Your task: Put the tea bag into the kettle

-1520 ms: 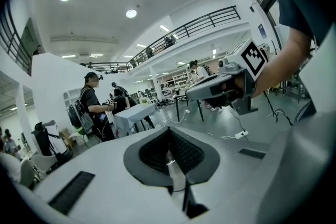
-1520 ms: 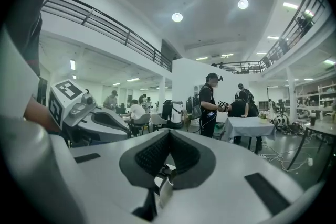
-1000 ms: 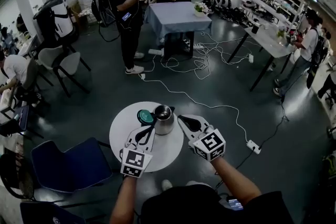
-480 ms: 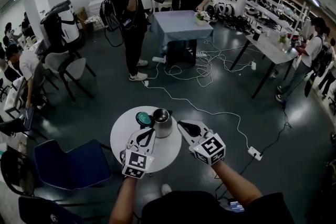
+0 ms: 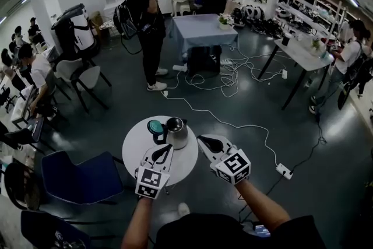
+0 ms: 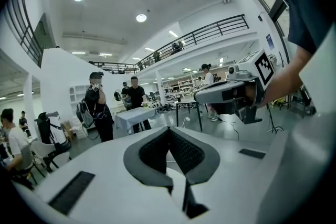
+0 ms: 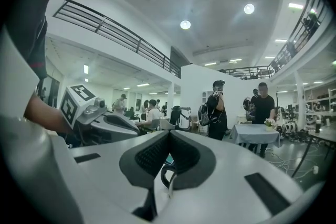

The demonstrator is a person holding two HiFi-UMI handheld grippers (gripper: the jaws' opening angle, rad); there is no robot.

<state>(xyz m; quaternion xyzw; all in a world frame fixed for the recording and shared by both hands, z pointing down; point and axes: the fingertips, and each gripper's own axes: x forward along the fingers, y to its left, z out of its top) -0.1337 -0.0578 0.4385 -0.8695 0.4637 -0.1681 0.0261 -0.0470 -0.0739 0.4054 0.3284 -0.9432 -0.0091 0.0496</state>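
A steel kettle (image 5: 176, 132) stands open-topped near the far edge of a small round white table (image 5: 137, 146). Its teal lid (image 5: 155, 126) lies flat just to its left. In the head view I see no tea bag. My left gripper (image 5: 168, 147) hovers over the table's near side, just short of the kettle, with its jaws closed together (image 6: 169, 131). My right gripper (image 5: 201, 139) hangs off the table's right edge beside the kettle, also shut (image 7: 169, 134). In the right gripper view a thin pale strip shows at the jaw seam; I cannot tell what it is.
A blue chair (image 5: 81, 178) stands left of the table. A white cable (image 5: 233, 121) runs over the dark floor to a power strip (image 5: 283, 171) at the right. Two people stand by a cloth-covered table (image 5: 204, 26) farther off, and desks line the right side.
Both grippers have held their places and stayed shut. The head camera has shifted a little, so the table and kettle sit slightly higher and further left in view.
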